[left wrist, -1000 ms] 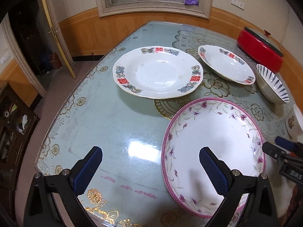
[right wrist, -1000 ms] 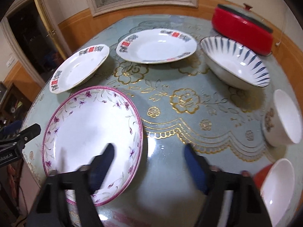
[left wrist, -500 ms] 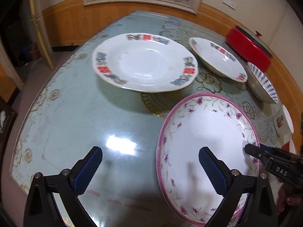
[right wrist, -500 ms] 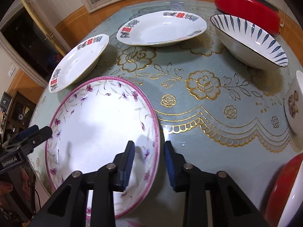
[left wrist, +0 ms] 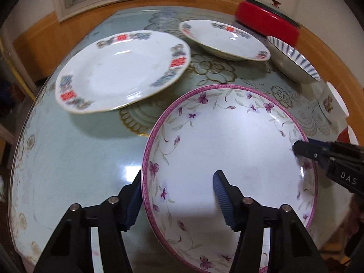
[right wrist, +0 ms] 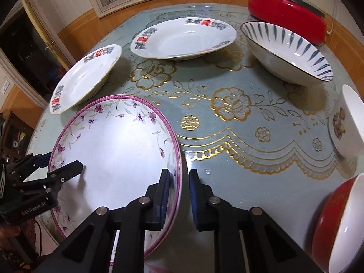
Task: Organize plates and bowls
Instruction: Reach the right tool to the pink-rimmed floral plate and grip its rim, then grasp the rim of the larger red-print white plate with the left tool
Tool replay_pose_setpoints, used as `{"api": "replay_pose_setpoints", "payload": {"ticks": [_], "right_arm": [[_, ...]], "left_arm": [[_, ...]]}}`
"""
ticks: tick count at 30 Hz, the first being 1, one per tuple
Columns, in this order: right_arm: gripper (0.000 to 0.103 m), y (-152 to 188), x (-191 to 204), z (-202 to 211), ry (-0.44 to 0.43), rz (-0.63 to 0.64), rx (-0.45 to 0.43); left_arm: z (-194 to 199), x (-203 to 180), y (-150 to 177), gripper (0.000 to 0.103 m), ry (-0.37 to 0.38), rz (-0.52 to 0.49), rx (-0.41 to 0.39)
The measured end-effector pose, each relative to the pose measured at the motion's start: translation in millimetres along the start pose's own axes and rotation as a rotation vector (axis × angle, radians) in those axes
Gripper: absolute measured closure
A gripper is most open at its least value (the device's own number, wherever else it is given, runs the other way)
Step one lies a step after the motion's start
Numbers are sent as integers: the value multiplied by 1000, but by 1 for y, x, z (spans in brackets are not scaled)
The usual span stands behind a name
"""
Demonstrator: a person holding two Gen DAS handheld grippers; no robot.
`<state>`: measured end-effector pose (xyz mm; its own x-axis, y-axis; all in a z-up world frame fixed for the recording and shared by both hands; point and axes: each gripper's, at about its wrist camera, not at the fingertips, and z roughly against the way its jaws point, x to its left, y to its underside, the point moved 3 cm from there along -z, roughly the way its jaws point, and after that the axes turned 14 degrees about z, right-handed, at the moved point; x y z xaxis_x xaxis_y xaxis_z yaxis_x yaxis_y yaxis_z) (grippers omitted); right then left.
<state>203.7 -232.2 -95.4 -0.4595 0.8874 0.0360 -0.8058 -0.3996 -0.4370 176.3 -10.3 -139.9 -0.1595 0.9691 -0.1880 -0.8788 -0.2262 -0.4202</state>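
Note:
A large pink-rimmed floral plate sits at the near table edge; it also shows in the right wrist view. My left gripper straddles its left rim, one pad outside and one inside, jaws partly closed with a wide gap. My right gripper straddles the plate's right rim with a narrow gap; contact is unclear. Two white plates with red and blue motifs lie beyond. A blue-striped bowl sits at the back right.
A red lidded pot stands at the far right. A white bowl with a gold flower and a red bowl with a white inside sit at the right edge. The glass-topped table ends close in front.
Both grippers have moved onto the floral plate's rim. The left jaws narrowed from wide open; the right jaws closed from wide open to a narrow gap around the right rim.

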Motion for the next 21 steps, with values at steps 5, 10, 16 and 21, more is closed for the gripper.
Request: {"api": "replay_pose_setpoints", "payload": {"ticks": [5,10,16,21], "right_arm": [[87,7,-13,2,35,-16,9],[87,11,-23,2,51,-48,11],[78,12,-31,7,-4,-107,0],[69,3,-39,32,25,-130,-61]], "left_arm": [[-4,-18,-2,44,47,-31,14],[-12,-31,-8,44,37,-56,8],[-3,-21,-12,33,61,-27,10],[20,3,-25,14,64,33,-46]]}}
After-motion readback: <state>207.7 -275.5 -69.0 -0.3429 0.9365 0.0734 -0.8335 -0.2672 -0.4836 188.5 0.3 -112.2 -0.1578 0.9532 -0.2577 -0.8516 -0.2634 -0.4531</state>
